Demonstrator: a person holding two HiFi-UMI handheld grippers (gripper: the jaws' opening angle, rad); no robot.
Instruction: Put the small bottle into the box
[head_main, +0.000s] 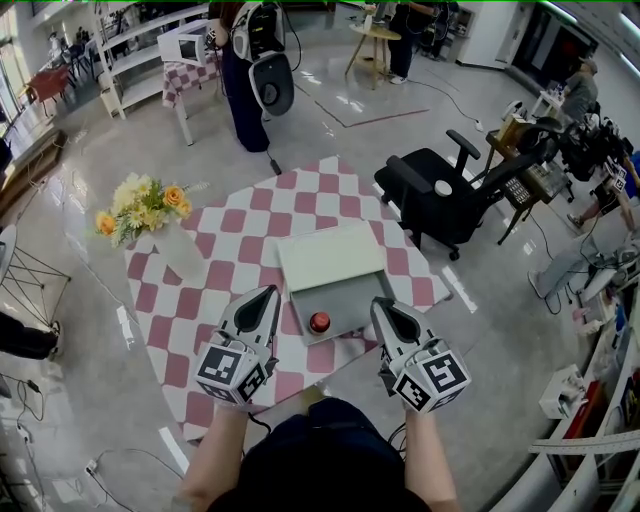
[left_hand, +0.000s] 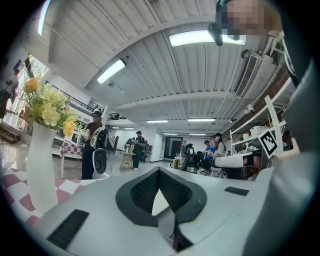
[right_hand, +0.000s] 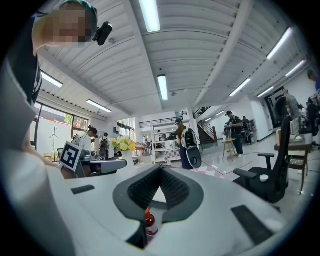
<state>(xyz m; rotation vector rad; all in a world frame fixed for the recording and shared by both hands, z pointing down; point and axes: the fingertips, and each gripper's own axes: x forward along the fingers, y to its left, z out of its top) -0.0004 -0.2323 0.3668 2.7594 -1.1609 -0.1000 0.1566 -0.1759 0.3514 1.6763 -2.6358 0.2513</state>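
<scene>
Between the grippers' tips, the small bottle stands upright on the grey tray of the open box. It is probably light, rigid, smooth and easily toppled, so grip across its body, below the red cap. The left gripper and the right gripper have jaws together, empty.

Place: a large open lab hall, shared by many people.
Floor: glossy pale floor with marked lines.
Ceiling: ribbed panels with strip lights.
Furniture: checked-cloth bench, shelf rack, office chair, cluttered desks along the right wall.
People: person wearing equipment; others at stations.
Gear: left hand-held gripper and right hand-held gripper carry square-marker cubes.
</scene>
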